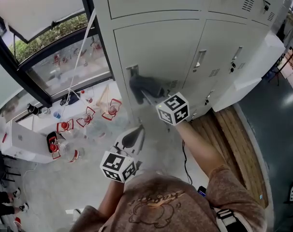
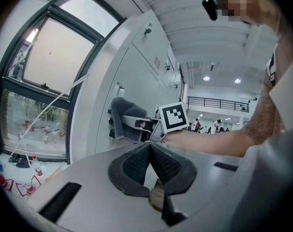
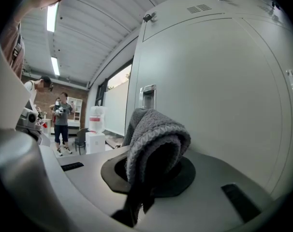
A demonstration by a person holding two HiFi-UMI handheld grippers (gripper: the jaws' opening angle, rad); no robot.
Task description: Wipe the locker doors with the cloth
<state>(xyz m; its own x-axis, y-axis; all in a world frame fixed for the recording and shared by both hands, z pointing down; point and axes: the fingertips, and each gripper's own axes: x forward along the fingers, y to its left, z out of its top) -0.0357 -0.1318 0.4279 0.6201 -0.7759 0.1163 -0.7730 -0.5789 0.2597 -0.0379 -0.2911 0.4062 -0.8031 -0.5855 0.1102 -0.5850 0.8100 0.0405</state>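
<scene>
One cloth [image 1: 139,85], grey, is being gripped by the right gripper [image 1: 146,93]; its jaws are clamping the folded cloth [image 3: 155,135], which is draping over both; the cloth is lying against the leftmost lower locker door [image 1: 158,45], just below that door's one handle recess [image 1: 132,70]. The left gripper [image 1: 135,132] is hanging low, well apart from the lockers; its two pads [image 2: 137,164] are meeting at the tips with nothing between them. Two grippers are showing, each carrying one marker cube [image 1: 173,108]. At least three doors are showing in the lower row.
</scene>
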